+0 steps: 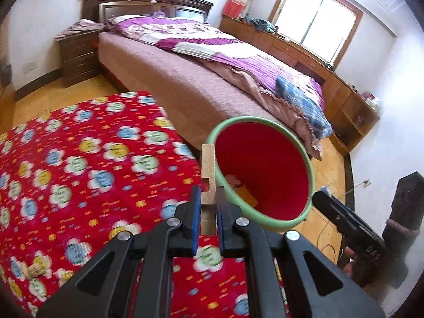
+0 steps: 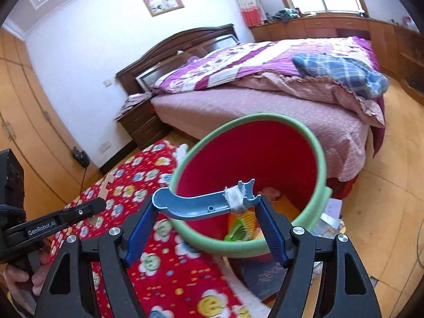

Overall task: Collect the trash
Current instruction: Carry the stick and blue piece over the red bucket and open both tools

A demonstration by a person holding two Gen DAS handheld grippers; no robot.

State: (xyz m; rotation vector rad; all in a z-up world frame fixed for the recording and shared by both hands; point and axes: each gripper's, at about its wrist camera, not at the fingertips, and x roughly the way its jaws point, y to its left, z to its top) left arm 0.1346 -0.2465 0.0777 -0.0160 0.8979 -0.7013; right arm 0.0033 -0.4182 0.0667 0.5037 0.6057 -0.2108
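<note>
Both tongs are carrying trash at the bin.
Left tongs are pinching a notched wooden strip; right tongs are clamping a blue plastic piece over the green-rimmed red bin.

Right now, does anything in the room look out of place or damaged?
Yes. The blue plastic piece held in the right gripper looks broken at one end, with white fluff stuck there. A blue plaid cloth lies crumpled on the unmade bed.
</note>
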